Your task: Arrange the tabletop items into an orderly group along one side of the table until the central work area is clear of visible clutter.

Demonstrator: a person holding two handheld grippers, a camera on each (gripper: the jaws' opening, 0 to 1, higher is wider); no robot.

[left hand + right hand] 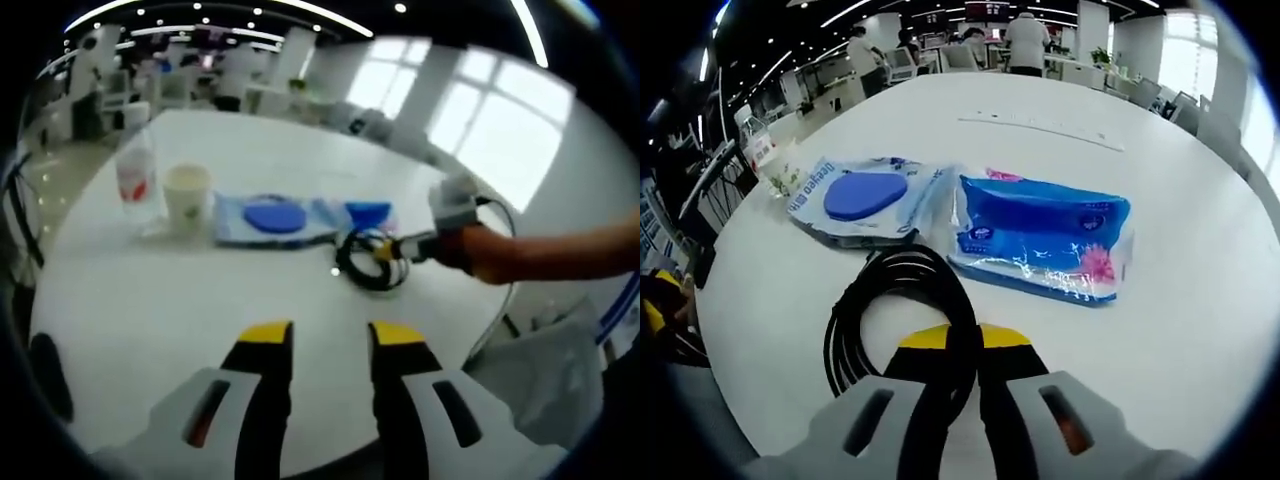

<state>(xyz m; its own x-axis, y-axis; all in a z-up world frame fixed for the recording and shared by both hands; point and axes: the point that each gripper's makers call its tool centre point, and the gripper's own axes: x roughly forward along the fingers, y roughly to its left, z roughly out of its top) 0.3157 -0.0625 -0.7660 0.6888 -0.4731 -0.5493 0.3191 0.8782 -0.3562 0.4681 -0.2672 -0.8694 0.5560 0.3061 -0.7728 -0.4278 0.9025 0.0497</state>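
Right gripper view: right claw [958, 345] clamps black cable coil [902, 300]; wipes pack [862, 197], tissue pack [1042, 237] just beyond.

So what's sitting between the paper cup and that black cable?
In the left gripper view, a wipes pack with a blue lid lies between the cup and the cable.

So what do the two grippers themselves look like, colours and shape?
Both match: the left gripper and right gripper each have two black jaws with yellow tips, rising from light grey housings with dark slots. In the left gripper view, the right gripper carries a pale grey box and a thin dark cable.
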